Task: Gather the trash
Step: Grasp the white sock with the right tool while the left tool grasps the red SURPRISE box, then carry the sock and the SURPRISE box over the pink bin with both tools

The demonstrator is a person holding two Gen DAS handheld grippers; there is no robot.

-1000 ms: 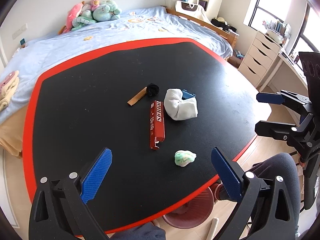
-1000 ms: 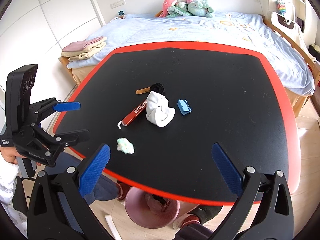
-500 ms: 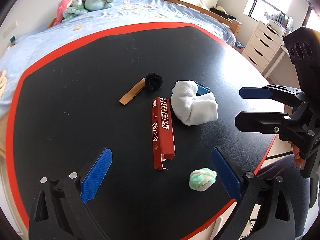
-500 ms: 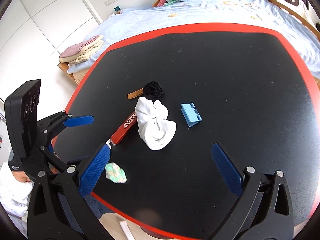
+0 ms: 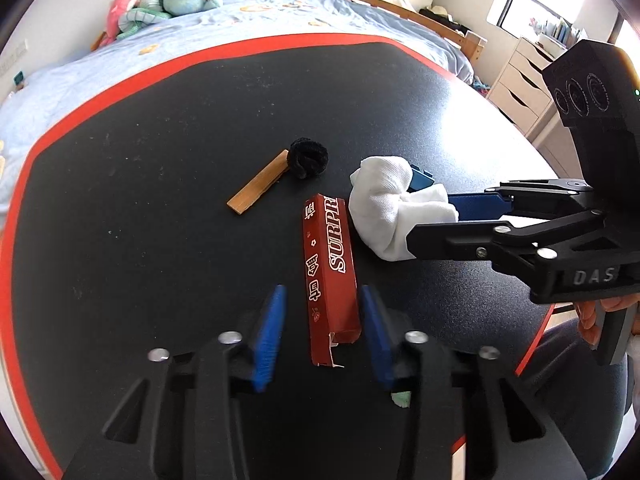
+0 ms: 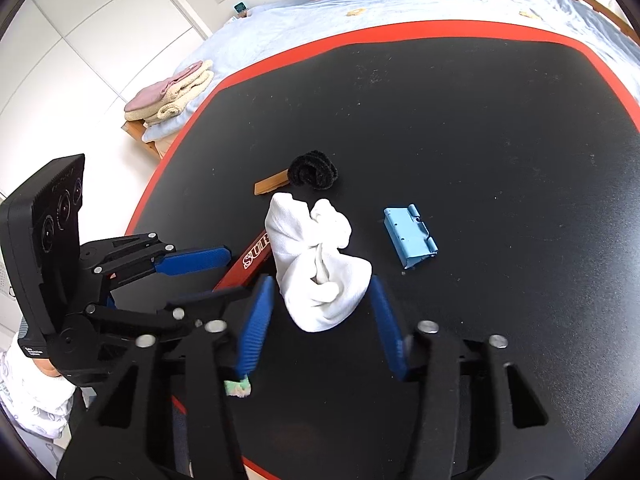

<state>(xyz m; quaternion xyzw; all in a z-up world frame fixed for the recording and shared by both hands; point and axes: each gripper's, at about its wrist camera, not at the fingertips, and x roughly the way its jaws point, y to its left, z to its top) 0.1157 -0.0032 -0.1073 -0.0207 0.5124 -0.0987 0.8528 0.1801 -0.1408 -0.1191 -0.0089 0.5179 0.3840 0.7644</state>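
Tabletop point(image 5: 140, 200) is seen as matt black, finely grained, dust-specked, with a smooth red edge. Red box point(image 5: 330, 272) is taken for printed cardboard, slight sheen, torn at one end. White wad point(image 6: 316, 268) reads as soft woven cloth; black ball point(image 6: 314, 170) as fuzzy fabric. Flat stick point(image 5: 258, 188) looks like bare wood. Blue clip point(image 6: 410, 236) looks like smooth plastic. Claw pads point(image 6: 256, 324) are ribbed blue on matt black plastic.

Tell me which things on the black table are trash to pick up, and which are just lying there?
Likely trash:
- torn red cardboard box
- crumpled white cloth
- small green-white wad

Probably just lying about:
- blue binder clip
- black fuzzy hair tie
- flat wooden stick
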